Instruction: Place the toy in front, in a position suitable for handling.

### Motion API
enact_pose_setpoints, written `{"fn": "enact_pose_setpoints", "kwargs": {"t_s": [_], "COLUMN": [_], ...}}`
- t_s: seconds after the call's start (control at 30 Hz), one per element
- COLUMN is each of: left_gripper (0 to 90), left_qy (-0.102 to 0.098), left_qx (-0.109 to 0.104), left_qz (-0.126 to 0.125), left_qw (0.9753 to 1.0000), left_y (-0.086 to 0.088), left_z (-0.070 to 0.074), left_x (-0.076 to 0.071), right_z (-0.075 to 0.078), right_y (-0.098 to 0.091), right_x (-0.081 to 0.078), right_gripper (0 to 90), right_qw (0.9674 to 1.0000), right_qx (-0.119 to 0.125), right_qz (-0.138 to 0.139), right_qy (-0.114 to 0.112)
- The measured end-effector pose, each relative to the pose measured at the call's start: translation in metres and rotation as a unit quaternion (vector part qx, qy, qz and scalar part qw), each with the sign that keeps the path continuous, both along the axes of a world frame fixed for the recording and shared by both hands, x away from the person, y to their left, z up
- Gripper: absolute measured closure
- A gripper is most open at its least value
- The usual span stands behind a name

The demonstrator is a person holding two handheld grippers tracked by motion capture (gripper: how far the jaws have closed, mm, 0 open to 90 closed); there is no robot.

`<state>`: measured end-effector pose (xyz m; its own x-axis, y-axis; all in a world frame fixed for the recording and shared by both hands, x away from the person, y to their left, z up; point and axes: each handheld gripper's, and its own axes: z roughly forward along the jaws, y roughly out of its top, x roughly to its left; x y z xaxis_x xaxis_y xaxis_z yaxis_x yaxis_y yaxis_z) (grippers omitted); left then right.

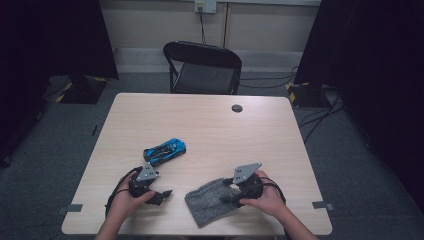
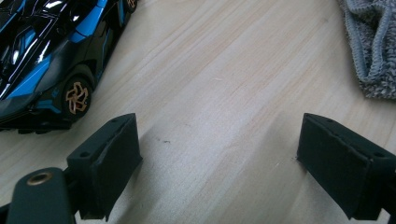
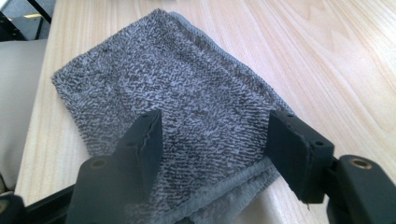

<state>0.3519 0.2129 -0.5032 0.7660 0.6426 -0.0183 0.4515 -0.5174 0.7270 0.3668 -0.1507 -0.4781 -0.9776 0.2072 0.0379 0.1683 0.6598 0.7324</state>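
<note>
Two hand-held grippers sit low over a pale wooden table (image 1: 210,120) in the high view, each gripped by a hand entering from the bottom of the frame. At lower left, the left gripper (image 1: 159,195) hovers with its jaws spread wide and nothing between them; its own view shows bare wood in the gap, a blue and black toy car (image 2: 44,60) at upper left and the edge of a grey towel (image 2: 371,44) at upper right. At lower right of the high view, the right gripper (image 1: 227,192) rests over the folded towel (image 1: 210,202), jaws well apart and straddling the cloth without pinching it, as its own view confirms (image 3: 212,140). The car (image 1: 165,150) lies just left of centre, near the left gripper. A black folding chair (image 1: 202,67) stands beyond the table's far edge, at top centre.
</note>
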Motion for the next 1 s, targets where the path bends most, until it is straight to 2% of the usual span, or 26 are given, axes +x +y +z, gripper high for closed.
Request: {"fn": "enact_pose_setpoints", "kwargs": {"t_s": [0.2,0.37,0.47,0.63,0.77,1.0], "left_gripper": [15.6,19.1,19.5,18.3,18.2,18.1], "left_qy": [0.0,-0.019,-0.024,-0.031,-0.025,-0.016], "left_qx": [-0.002,-0.002,-0.006,-0.01,-0.026,-0.02], "left_qz": [0.0,0.005,0.012,0.032,0.055,0.053], "left_qw": [1.0,0.9998,0.9996,0.999,0.9978,0.9982], "left_y": [-0.002,-0.003,0.001,0.015,0.025,0.026], "left_z": [0.001,0.007,0.013,0.021,0.023,0.023], "left_x": [-0.001,0.0,0.001,0.005,0.007,0.007], "right_z": [0.0,0.002,0.006,0.003,0.002,0.005], "right_y": [0.0,0.0,0.001,0.001,0.002,0.01], "right_x": [0.0,-0.001,-0.003,-0.001,-0.002,-0.007], "right_gripper": [35.9,35.2,34.6,34.6,34.6,35.7], "right_qw": [1.0,1.0,0.9998,0.9998,0.9997,0.9991], "right_qx": [0.007,0.009,0.02,0.017,0.021,0.025], "right_qz": [0.0,0.001,0.004,0.006,0.011,0.032], "right_qy": [0.002,-0.002,-0.004,-0.001,0.0,-0.004]}}
